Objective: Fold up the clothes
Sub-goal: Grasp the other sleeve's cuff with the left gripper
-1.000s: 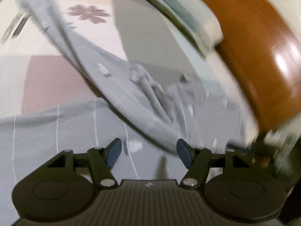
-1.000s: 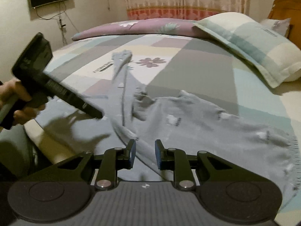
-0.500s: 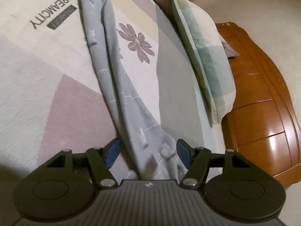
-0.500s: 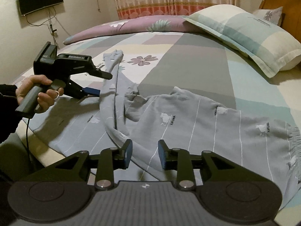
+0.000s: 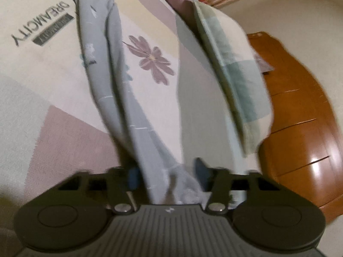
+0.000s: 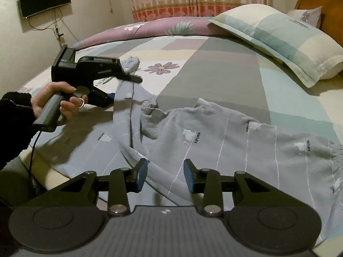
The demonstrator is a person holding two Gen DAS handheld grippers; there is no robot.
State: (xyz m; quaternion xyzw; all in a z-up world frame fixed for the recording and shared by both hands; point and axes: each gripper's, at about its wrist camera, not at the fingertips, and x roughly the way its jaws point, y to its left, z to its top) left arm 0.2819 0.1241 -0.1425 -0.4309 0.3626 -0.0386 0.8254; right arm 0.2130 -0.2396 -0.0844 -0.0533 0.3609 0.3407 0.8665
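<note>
Left wrist: sleeve (image 5: pixel 128 115) between closing tool (image 5: pixel 166 174)

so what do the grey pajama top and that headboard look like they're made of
Grey pajama top: soft knit, probably a cotton blend, matte; it bunches and drapes in loose folds, with printed stripes and small logos.
Headboard: wood, or a wood veneer, orange-brown with a glossy lacquer; bright lamp glare shows on its panels.

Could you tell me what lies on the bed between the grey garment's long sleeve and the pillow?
Only bare bedsheet, with a printed purple flower, separates the sleeve from the pillow; the left wrist view shows it best.
</note>
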